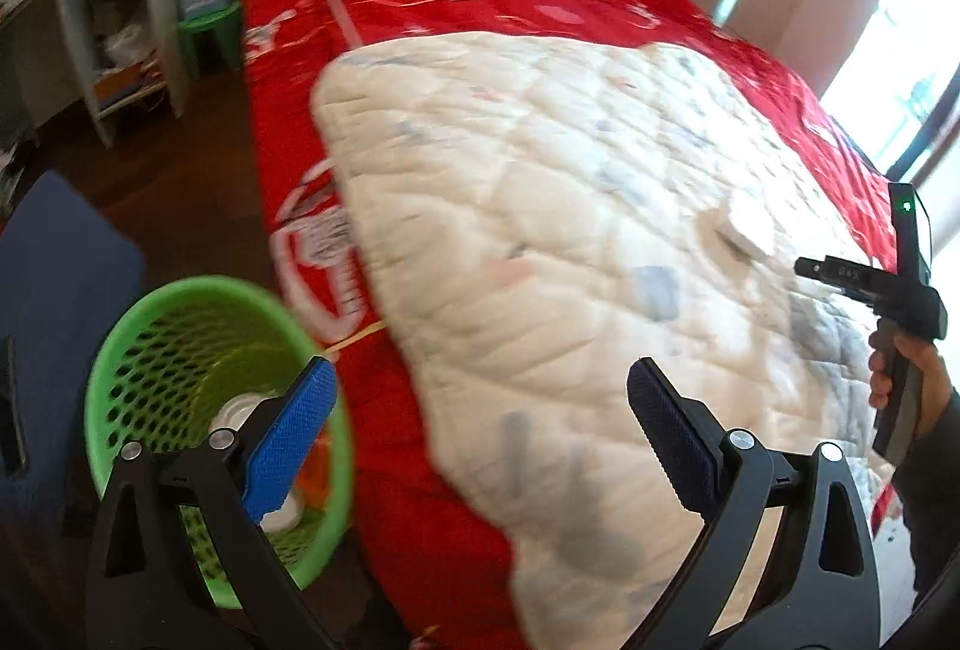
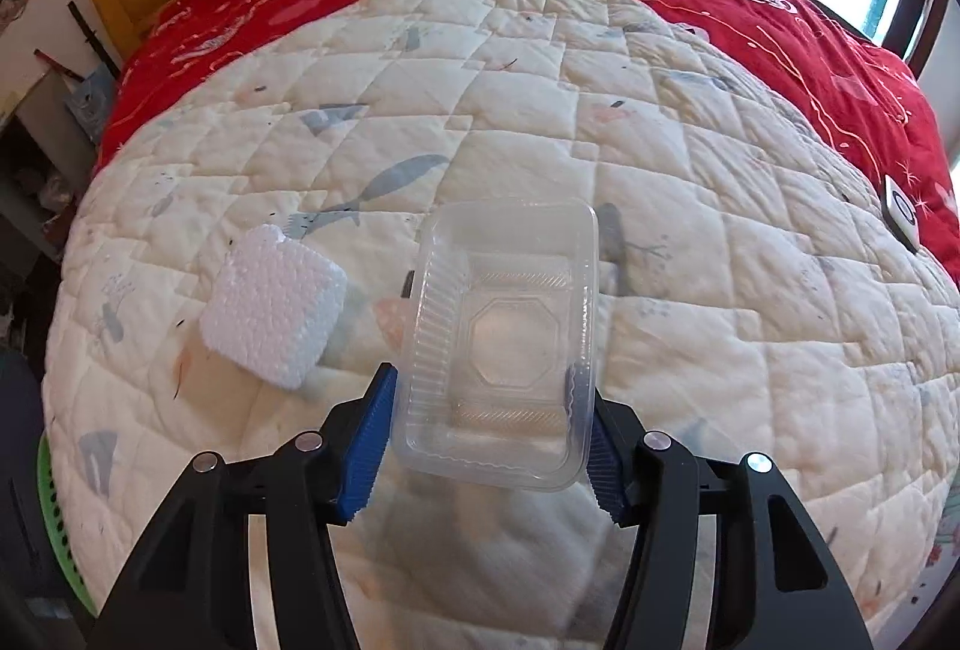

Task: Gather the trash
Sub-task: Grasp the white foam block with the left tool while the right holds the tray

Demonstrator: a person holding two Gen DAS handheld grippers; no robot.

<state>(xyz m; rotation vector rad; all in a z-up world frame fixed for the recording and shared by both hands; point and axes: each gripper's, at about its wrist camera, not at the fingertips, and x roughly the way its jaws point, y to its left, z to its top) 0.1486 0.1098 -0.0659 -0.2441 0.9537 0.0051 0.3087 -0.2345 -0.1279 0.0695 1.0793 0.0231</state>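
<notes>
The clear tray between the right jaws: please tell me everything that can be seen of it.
The clear tray is a thin, see-through plastic container, rectangular with rounded corners, ribbed walls and an octagon pressed into its base. It looks empty. The right gripper is shut on it, the blue jaws pressing its two long sides near the closer end. It is tilted, open side to the camera, over the white quilt, right of the foam block.

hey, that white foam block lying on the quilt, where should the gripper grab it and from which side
Grip the white foam block across its two flat opposite edges, coming down from above. It lies flat on the quilt, apart from the clear plastic tray that the right gripper holds, so its sides are free. The left gripper is open and empty, so probably use that one.
</notes>
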